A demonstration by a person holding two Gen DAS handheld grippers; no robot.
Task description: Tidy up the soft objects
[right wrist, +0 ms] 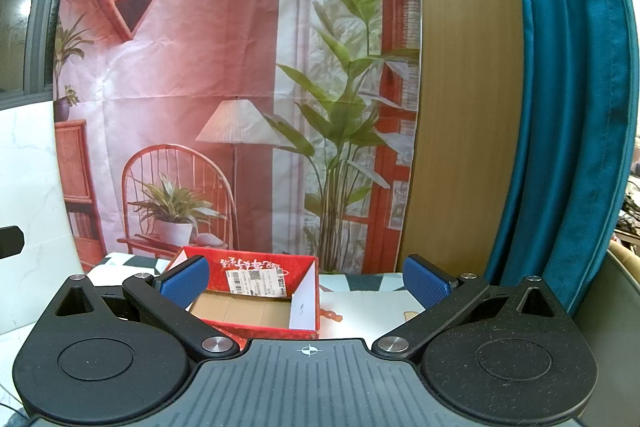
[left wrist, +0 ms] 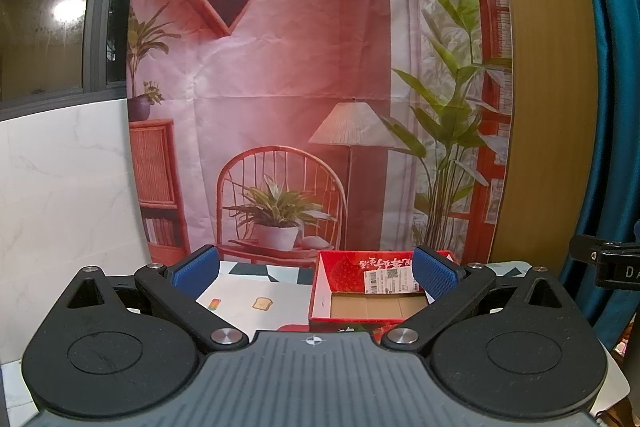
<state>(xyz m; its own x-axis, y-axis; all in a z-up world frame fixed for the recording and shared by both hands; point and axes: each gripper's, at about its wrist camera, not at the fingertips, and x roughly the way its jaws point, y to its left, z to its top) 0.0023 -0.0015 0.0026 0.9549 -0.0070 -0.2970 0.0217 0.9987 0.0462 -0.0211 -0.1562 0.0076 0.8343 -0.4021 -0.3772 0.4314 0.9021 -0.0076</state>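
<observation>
Both the left gripper (left wrist: 315, 273) and right gripper (right wrist: 306, 281) gape wide and empty before the bare red box (right wrist: 256, 301) — no soft thing shows, so finding one likely comes next.

Table (left wrist: 256, 291) with patterned cover; open red box (left wrist: 360, 267) on it.

the red box (left wrist: 352, 291) has its near wall hidden behind the left gripper (left wrist: 315, 273) body; its right end is covered by a blue pad. label print (right wrist: 256, 281) on the box is too small to read. the mat (right wrist: 372, 303) pattern is partly hidden
</observation>
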